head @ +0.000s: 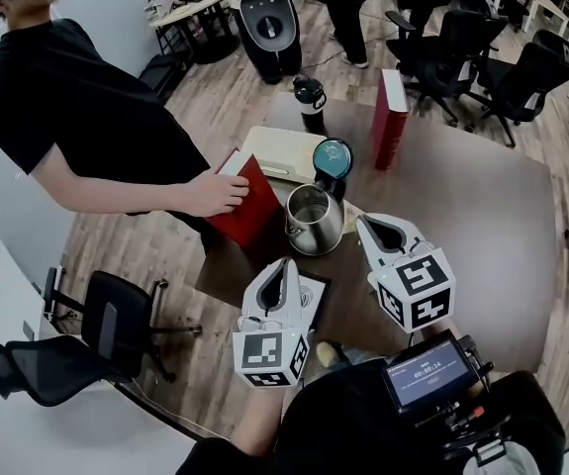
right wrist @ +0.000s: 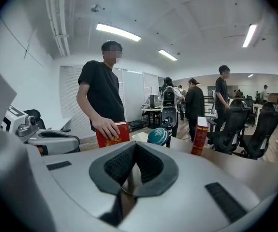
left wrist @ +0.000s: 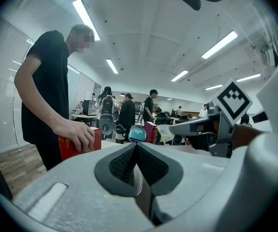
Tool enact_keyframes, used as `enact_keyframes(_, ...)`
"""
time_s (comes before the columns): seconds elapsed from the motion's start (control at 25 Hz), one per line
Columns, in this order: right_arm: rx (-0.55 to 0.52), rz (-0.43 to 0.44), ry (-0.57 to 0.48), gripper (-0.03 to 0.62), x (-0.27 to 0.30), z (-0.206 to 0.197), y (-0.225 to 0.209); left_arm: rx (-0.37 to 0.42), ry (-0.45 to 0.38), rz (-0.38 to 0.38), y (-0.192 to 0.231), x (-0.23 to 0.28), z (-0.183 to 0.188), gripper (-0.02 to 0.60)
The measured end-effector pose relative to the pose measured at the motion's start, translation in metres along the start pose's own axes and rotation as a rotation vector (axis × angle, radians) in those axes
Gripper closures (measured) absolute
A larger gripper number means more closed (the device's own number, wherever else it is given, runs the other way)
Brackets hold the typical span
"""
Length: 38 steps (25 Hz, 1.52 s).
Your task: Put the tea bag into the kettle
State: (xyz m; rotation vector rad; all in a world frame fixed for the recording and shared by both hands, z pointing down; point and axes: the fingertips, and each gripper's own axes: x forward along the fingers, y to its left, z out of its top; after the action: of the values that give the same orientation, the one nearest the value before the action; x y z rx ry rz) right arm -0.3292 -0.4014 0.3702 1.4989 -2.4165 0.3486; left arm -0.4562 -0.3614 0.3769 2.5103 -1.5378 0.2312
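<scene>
The steel kettle (head: 314, 220) stands open-topped on the brown table (head: 462, 226), with its teal lid (head: 331, 156) just behind it. A pale paper packet (head: 351, 212), perhaps the tea bag, lies between the kettle and my right gripper (head: 363, 223); the left gripper view shows this packet (left wrist: 167, 132) by that gripper's tip. The right gripper's jaws are shut and nothing shows between them. My left gripper (head: 286, 264) hovers in front of the kettle, also shut and empty. In the right gripper view the jaws (right wrist: 135, 145) meet in line with the teal lid (right wrist: 157, 136).
A person at the left holds a red box (head: 249, 206) upright beside the kettle, with a hand (head: 215, 192) on it. A red book (head: 388, 117), a black bottle (head: 310, 102) and a white board (head: 282, 151) stand behind. A dark square base (head: 316, 293) lies under my left gripper.
</scene>
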Motion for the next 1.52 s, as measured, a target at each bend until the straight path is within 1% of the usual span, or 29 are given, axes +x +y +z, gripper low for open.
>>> enact_keyframes(0.16, -0.002, 0.01, -0.007, 0.586, 0.012, 0.002, -0.008, 0.001, 0.005, 0.022, 0.005, 0.005, -0.003, 0.575)
enact_keyframes(0.36, -0.009, 0.052, -0.002, 0.586, 0.032, -0.002, -0.003, -0.004, 0.031, 0.077, 0.018, -0.001, -0.013, 0.575)
enact_keyframes(0.64, -0.041, 0.082, -0.016, 0.586, 0.05, 0.012, -0.004, -0.009, 0.036, 0.126, 0.027, -0.005, -0.012, 0.575)
enact_keyframes(0.84, -0.057, 0.1, -0.016, 0.586, 0.062, 0.014, -0.005, -0.016, 0.037, 0.151, 0.031, -0.003, -0.014, 0.575)
enact_keyframes(1.04, -0.064, 0.111, -0.014, 0.586, 0.071, 0.016, -0.009, -0.021, 0.039, 0.159, 0.031, 0.004, -0.015, 0.575)
enact_keyframes(1.28, -0.07, 0.137, 0.013, 0.586, 0.091, 0.004, -0.008, -0.042, 0.065, 0.204, 0.042, 0.005, -0.024, 0.575)
enact_keyframes(1.52, -0.055, 0.167, 0.046, 0.586, 0.111, -0.01, -0.004, -0.069, 0.103, 0.234, 0.054, 0.01, -0.04, 0.575)
